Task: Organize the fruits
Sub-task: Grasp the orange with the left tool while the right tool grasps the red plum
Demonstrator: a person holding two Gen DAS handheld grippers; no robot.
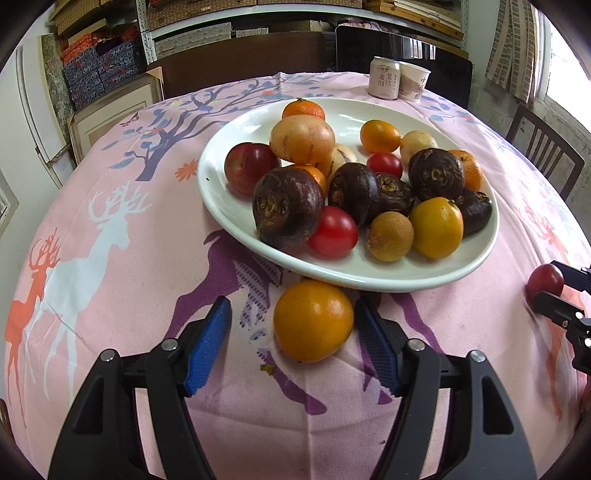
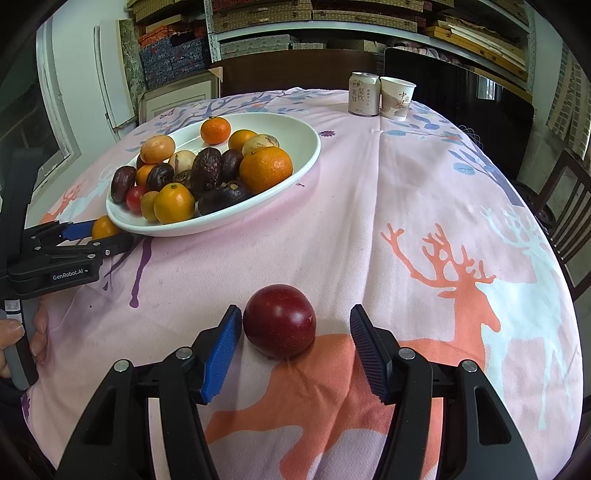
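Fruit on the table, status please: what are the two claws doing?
Left gripper open around loose orange. Right gripper open around red plum. Neither gripped. Plate close ahead; nothing blocking.

A home storeroom-dining space: clothed table (image 2: 369,192), wooden chair (image 1: 543,147), shelves of boxes (image 2: 332,14).

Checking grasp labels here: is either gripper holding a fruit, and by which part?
Neither. The orange sits between the left gripper pads, the red plum between the right gripper pads, both ungripped.
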